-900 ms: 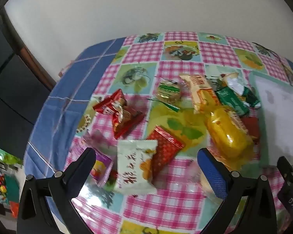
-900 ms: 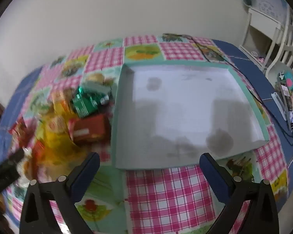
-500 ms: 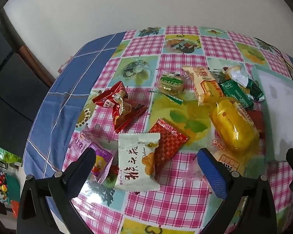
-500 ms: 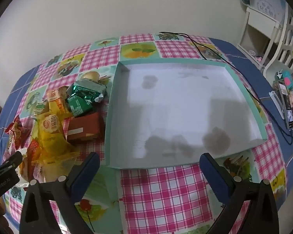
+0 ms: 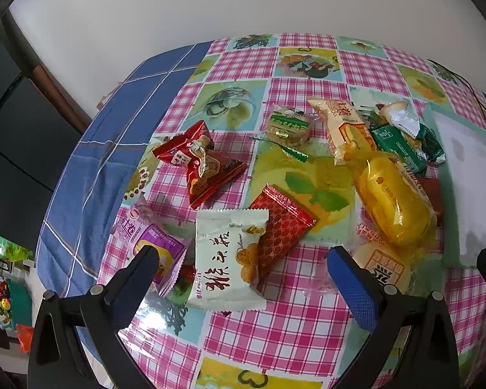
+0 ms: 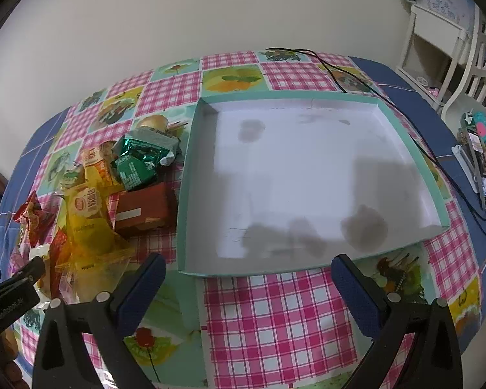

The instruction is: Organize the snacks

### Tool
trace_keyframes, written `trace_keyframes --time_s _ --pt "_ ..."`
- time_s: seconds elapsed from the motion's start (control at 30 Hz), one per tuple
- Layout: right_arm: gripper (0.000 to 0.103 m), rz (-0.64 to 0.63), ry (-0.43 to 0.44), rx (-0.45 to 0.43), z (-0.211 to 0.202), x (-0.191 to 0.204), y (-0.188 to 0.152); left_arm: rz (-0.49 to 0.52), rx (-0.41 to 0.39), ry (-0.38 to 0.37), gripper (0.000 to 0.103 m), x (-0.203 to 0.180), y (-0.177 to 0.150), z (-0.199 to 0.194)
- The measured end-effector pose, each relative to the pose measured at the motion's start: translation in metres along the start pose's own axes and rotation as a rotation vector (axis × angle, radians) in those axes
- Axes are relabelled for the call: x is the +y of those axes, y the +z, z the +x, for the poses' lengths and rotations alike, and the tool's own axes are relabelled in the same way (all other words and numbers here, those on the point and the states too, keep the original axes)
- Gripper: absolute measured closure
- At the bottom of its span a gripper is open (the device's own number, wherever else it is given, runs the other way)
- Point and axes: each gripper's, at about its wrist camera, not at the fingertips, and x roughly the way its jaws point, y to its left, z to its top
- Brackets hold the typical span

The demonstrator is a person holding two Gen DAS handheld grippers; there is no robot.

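on the checked tablecloth (image 5: pixel 295 334) the snacks lay loose in a scatter to the left of the shallow teal-rimmed box (image 6: pixel 184 194), which held nothing yet. the left gripper (image 5: pixel 239 259) hung above the near end of the scatter with its jaws spread wide and nothing between them; the white packet (image 5: pixel 228 259) sat almost centred in the gap, overlapping a red foil packet (image 5: pixel 283 227) on one side and lying just beside a purple packet (image 5: pixel 149 240) on the other. the right gripper (image 6: pixel 248 270) was likewise wide apart and empty, poised over the box's near edge.

these looked like light, air-filled pillow packs with slick, crinkly film, so they would probably squash and slide rather than resist. the white packet seemed best taken across its puffed middle or by a crimped end seam, with a gentle squeeze so the contents would not be crushed. the yellow packet (image 5: pixel 393 201) looked bulkier and glossier, likelier to slip, and it rested against the green packets (image 5: pixel 401 144) and others near the box.
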Motion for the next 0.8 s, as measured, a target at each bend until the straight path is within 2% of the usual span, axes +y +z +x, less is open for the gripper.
trace_keyframes --time_s 0.8 --pt "0.0 0.006 -0.005 0.016 0.0053 0.0001 -0.0019 -0.012 0.029 -0.002 0.0 0.0033 -0.0046 0.0044"
